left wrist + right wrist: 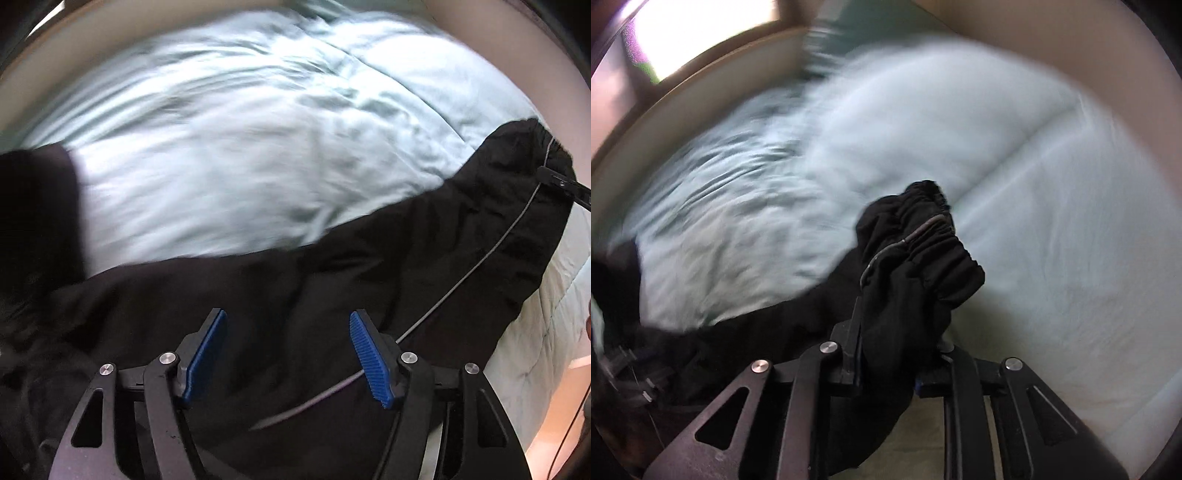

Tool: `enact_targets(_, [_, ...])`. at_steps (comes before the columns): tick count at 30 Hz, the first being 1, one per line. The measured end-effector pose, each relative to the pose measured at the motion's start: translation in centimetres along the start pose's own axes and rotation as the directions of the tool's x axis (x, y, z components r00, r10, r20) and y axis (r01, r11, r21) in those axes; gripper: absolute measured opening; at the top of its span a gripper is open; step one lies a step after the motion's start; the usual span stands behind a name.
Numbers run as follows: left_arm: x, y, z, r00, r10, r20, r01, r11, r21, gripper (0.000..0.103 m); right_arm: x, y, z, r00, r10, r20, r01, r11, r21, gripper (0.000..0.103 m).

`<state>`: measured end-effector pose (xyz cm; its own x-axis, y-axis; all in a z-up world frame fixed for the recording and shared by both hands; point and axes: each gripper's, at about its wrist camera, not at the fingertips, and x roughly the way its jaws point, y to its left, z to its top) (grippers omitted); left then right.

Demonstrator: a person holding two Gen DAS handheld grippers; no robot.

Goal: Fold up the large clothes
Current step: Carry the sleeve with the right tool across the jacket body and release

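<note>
Black trousers (332,288) with a thin grey side stripe lie stretched across the near part of a pale blue bed. My left gripper (288,325) is open just above the trouser fabric, its blue pads (369,362) apart and holding nothing. My right gripper (897,325) is shut on the trousers (916,266) near the gathered elastic waistband (942,243), which bunches up above the fingers. In the left wrist view the right gripper's tip (561,184) shows at the far right, on the waistband end.
The pale blue duvet (240,147) covers the bed and is wrinkled. A beige wall (1052,40) runs behind it, with a bright window (701,33) at the upper left. The bed's right edge (554,332) drops to a light floor. Both views are motion-blurred.
</note>
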<state>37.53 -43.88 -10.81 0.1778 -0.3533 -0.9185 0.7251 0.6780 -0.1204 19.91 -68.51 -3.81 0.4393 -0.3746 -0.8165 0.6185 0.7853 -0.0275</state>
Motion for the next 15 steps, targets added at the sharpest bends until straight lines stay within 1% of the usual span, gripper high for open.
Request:
enact_targets(3, [-3.5,4.2,-2.3,0.998,0.056,0.026,-0.055,0.996,-0.067,0.070,-2.4,7.2,0.3,0.995,0.095,0.035,-0.091,0.990,-0.104,0.020])
enact_targets(4, [-4.4,5.0,-3.0,0.997,0.065,0.031,-0.062,0.994,-0.090,0.070,-3.0,9.6,0.3,0.992,0.122,0.038,-0.116,0.984,-0.136,0.020])
enact_targets(6, [-6.8,7.8,-5.2,0.996,0.082,0.047,-0.074,0.986,-0.151,0.070,-4.1,14.2,-0.3,0.984,0.174,0.031,-0.164,0.965,-0.205,0.020])
enact_targets(9, [-9.2,10.8,-8.3,0.991,0.114,0.066,-0.097,0.970,-0.225,0.070,-4.8,21.4,-1.7,0.971,0.241,-0.002,-0.231,0.930,-0.287,0.020])
enact_targets(11, [-10.7,13.1,-10.6,0.988,0.136,0.073,-0.112,0.957,-0.269,0.070,-5.1,26.1,-3.0,0.965,0.261,-0.025,-0.253,0.901,-0.351,0.020])
enact_targets(12, [-10.9,13.9,-11.2,0.987,0.142,0.073,-0.116,0.952,-0.284,0.070,-5.2,27.9,-3.8,0.962,0.270,-0.031,-0.262,0.889,-0.377,0.020])
enact_targets(14, [-12.0,16.1,-13.4,0.985,0.159,0.067,-0.129,0.936,-0.327,0.070,-5.5,32.7,-5.4,0.951,0.302,-0.060,-0.297,0.850,-0.435,0.020])
enact_targets(15, [-12.4,16.9,-14.3,0.984,0.165,0.065,-0.133,0.930,-0.343,0.070,-5.8,34.5,-6.2,0.947,0.314,-0.072,-0.312,0.835,-0.454,0.020])
